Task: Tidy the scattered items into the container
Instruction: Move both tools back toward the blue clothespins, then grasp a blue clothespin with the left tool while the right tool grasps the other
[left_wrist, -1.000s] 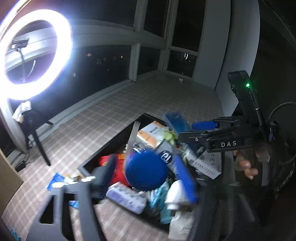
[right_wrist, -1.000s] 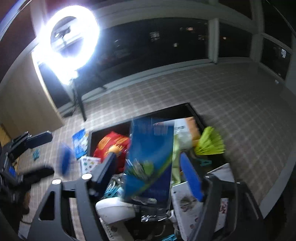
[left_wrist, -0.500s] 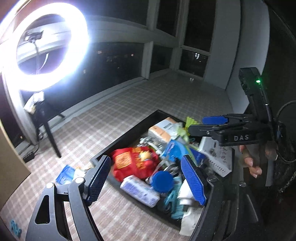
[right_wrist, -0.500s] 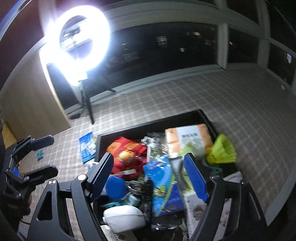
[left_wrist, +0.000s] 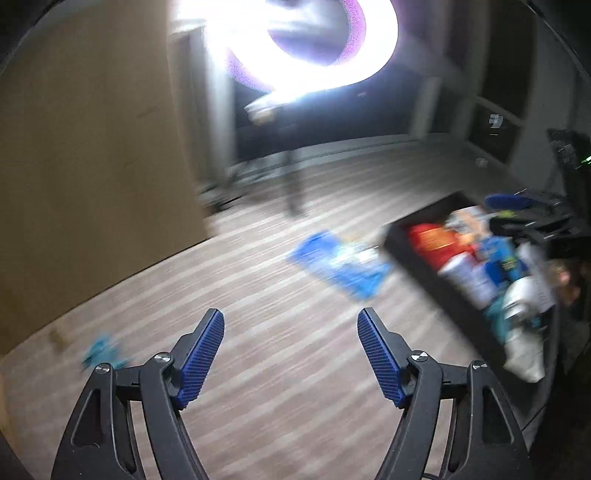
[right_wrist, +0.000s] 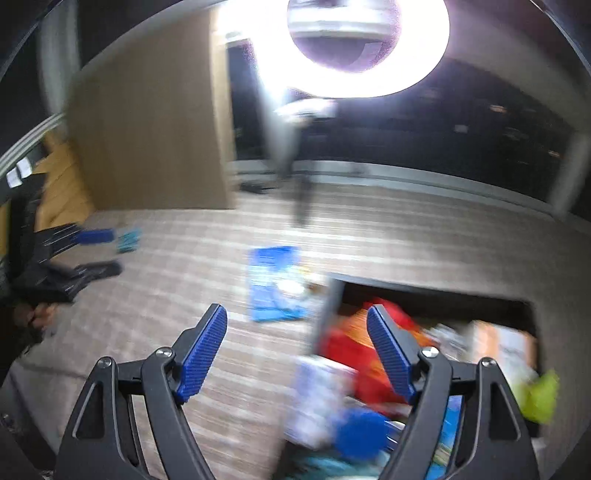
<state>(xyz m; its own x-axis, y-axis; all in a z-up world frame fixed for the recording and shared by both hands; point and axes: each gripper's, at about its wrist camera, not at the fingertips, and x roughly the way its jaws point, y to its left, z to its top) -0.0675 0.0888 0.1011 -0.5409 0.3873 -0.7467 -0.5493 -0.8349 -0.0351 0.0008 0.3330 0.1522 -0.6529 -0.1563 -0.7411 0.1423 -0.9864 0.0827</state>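
The black container (left_wrist: 439, 295) sits at the right of the left wrist view, packed with a red packet (left_wrist: 430, 240), white and blue items. It also shows in the right wrist view (right_wrist: 436, 295) at lower right. A blue packet (left_wrist: 340, 264) lies on the floor just left of it, also in the right wrist view (right_wrist: 275, 282). A small teal item (left_wrist: 101, 352) lies at far left. My left gripper (left_wrist: 290, 350) is open and empty above bare floor. My right gripper (right_wrist: 297, 352) is open and empty over the container's left edge. Both views are motion-blurred.
A bright ring light on a tripod (left_wrist: 291, 184) stands at the back. A wooden panel (left_wrist: 92, 166) stands at the left. Dark windows line the far wall. The left gripper shows at the left of the right wrist view (right_wrist: 88, 251).
Both grippers have swung left, away from above the container, toward the floor with the blue packet. The blue items they held a second ago now lie in the container.
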